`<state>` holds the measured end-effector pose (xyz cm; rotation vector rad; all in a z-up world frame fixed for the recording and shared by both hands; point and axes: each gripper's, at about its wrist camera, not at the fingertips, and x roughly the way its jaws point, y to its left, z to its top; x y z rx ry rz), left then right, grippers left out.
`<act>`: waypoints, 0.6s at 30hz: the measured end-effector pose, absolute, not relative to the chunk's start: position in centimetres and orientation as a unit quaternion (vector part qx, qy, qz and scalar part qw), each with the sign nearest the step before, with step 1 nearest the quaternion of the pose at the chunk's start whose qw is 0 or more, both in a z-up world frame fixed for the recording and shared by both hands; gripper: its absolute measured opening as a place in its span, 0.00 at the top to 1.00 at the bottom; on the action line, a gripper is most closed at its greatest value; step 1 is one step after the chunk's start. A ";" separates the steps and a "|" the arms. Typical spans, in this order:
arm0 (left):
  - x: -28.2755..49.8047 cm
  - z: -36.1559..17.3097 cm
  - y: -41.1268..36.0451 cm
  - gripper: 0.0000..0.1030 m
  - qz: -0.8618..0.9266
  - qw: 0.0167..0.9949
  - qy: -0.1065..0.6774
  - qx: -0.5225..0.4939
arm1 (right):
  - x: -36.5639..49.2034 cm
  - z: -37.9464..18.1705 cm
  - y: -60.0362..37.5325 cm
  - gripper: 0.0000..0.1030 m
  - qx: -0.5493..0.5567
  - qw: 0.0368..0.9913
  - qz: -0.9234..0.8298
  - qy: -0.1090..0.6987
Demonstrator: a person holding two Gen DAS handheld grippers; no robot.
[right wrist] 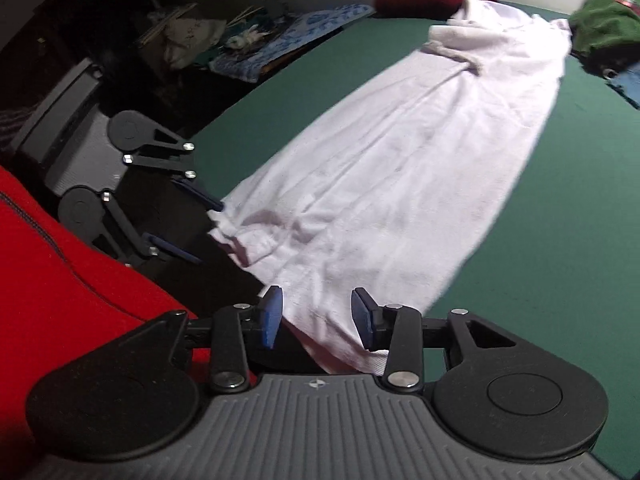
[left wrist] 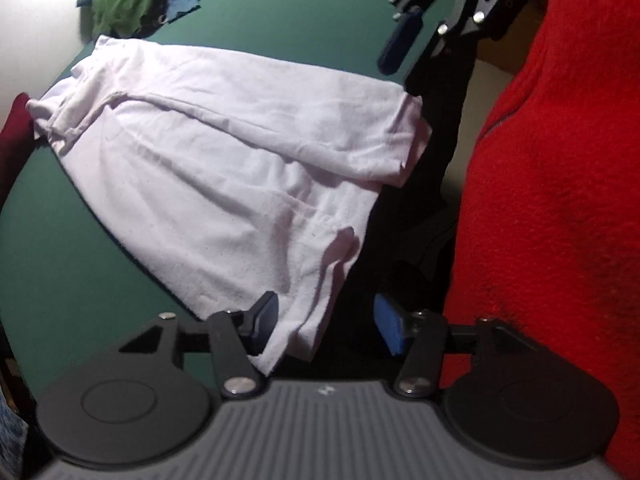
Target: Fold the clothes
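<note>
Left hand-held gripper (left wrist: 326, 326) released, ribbed grey body, blue pads astride hem of white cotton garment (left wrist: 224, 168), long wrinkled strip on green felt desk (left wrist: 80, 248), right hand-held gripper (right wrist: 316, 318) released over its near end, red fleece sleeve (left wrist: 552, 200) at 3 o'clock.

A white garment (left wrist: 224, 152) is lying stretched lengthwise and flat on the green table (left wrist: 72, 248), one long side folded over its middle, faintly creased, its near hem bunching and drooping over the table's edge.
</note>
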<state>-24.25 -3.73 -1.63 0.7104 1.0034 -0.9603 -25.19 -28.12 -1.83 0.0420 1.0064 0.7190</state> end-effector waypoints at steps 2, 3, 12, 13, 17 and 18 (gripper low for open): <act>-22.9 -1.2 -2.3 0.39 -0.409 0.734 0.468 0.276 | -25.1 -2.7 -29.3 0.59 0.035 0.815 0.303 0.492; -22.2 -1.0 -1.6 0.38 -0.396 0.744 0.475 0.253 | -25.1 -3.2 -29.8 0.59 0.042 0.815 0.288 0.502; -19.1 -4.7 3.3 0.41 -0.314 0.774 0.541 0.097 | -25.7 -5.5 -29.0 0.60 0.031 0.809 0.298 0.507; -19.1 -4.9 3.4 0.42 -0.315 0.774 0.542 0.086 | -25.7 -5.5 -28.9 0.63 0.029 0.809 0.300 0.505; -19.6 -5.2 2.7 0.59 -0.334 0.764 0.547 0.073 | -25.9 -5.5 -28.7 0.96 0.034 0.802 0.306 0.512; -19.8 -5.1 2.5 0.74 -0.341 0.759 0.549 0.073 | -25.9 -5.5 -28.7 0.96 0.037 0.799 0.308 0.516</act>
